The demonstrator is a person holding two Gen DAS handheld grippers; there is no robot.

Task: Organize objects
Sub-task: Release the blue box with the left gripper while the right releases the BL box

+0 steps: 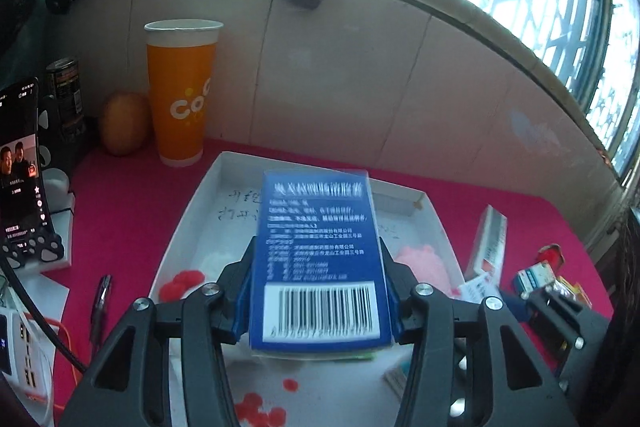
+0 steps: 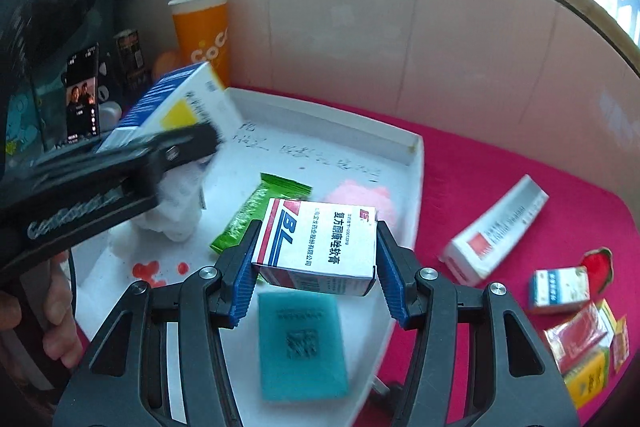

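My left gripper (image 1: 318, 267) is shut on a dark blue medicine box (image 1: 316, 227) with white print and a barcode, held above the white tray (image 1: 192, 211). The right wrist view shows that same box (image 2: 176, 107) tilted, with a white and yellow face, over the tray's far left part. In my right gripper (image 2: 316, 247), a white box with a red and blue logo (image 2: 320, 243) sits shut between the blue pads, above the tray's (image 2: 412, 155) middle. A green packet (image 2: 260, 215), a teal card (image 2: 300, 343), a pink item (image 2: 360, 195) and red pieces (image 2: 148, 271) lie in the tray.
On the red cloth to the right lie a long white box (image 2: 496, 235) and several small boxes (image 2: 560, 287). An orange cup (image 1: 182, 95), a fruit (image 1: 122, 123) and a lit phone on a stand (image 1: 22, 163) stand at the left. A cardboard wall (image 1: 360, 75) closes the back.
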